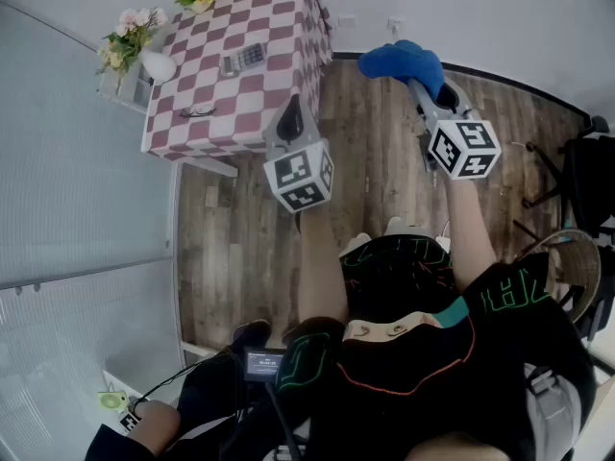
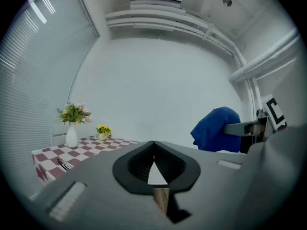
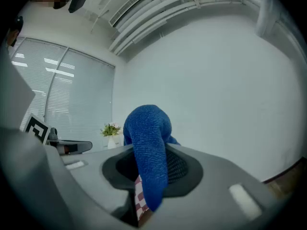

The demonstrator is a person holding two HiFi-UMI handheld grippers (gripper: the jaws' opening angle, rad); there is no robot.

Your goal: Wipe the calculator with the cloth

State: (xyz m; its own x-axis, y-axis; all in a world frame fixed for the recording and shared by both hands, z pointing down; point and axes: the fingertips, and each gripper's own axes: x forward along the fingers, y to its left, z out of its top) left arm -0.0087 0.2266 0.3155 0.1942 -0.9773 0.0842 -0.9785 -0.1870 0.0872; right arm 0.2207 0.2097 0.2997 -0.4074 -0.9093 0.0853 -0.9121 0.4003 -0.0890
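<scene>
**One gripper loaded, one bare**

The right gripper (image 1: 428,89) clamps the blue cloth (image 1: 402,62) above the floor (image 1: 384,176). The calculator (image 1: 243,59) lies on the checked table (image 1: 279,27), well apart, beyond the left gripper (image 1: 293,115), whose jaws meet on nothing.

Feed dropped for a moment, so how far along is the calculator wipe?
Done: the cloth is picked up, clamped in the right gripper. In hand: both grippers are held off the table; the left gripper is shut and empty. Left: the calculator lies on the table, not yet touched by the cloth.
</scene>
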